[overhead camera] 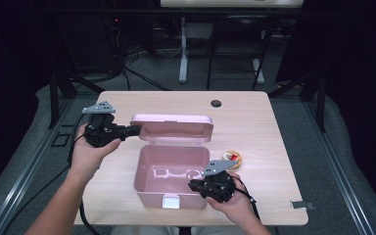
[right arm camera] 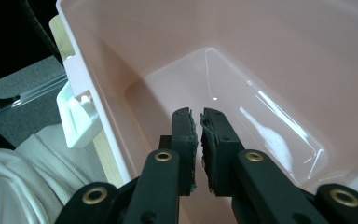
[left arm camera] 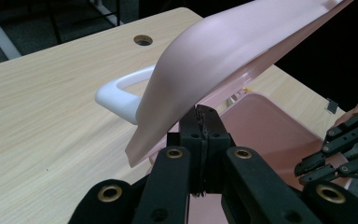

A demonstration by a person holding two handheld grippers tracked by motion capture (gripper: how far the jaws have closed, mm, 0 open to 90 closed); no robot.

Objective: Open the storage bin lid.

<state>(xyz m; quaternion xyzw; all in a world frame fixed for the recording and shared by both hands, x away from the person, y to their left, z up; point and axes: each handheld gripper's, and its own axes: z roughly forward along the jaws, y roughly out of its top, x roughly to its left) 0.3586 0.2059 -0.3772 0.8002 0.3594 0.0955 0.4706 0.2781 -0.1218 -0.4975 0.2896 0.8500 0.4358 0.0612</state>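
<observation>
Bright, soft overhead light on the table (overhead camera: 127, 100); surroundings dark, slightly blurry.

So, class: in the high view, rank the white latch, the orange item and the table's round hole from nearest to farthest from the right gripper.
1. Orange item: just beyond the right gripper.
2. White latch: box front, toward its left; close to item 1.
3. Round hole: far table edge.

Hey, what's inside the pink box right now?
The pink box looks empty: its bare floor carries a clear moulded insert. The right gripper reaches inside with jaws nearly together, holding nothing. The near corner beneath that gripper is hidden.
</observation>
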